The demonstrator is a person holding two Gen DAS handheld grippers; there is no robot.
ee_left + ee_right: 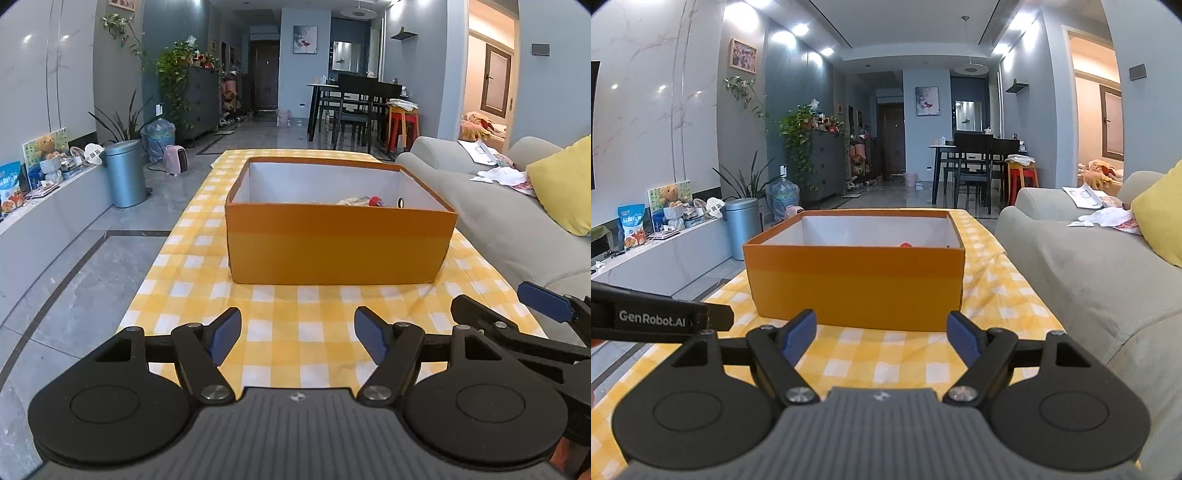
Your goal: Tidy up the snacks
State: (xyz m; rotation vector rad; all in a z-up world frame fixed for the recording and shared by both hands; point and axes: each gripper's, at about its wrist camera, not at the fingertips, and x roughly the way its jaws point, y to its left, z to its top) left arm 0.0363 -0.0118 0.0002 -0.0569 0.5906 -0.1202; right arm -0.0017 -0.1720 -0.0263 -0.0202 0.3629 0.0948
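Inside, one orange box (338, 247) holds snacks (364, 201) low against its right wall; only their tops show, too few to count. The box stands on a counter (295, 343) draped in yellow-checked cloth. Two grippers hover before it: the left gripper (297, 334), fingers spread with nothing between them, and the right gripper (881, 334), fingers likewise spread and bare. One grey sofa (509, 221) flanks the counter, bearing one yellow cushion (565, 184).
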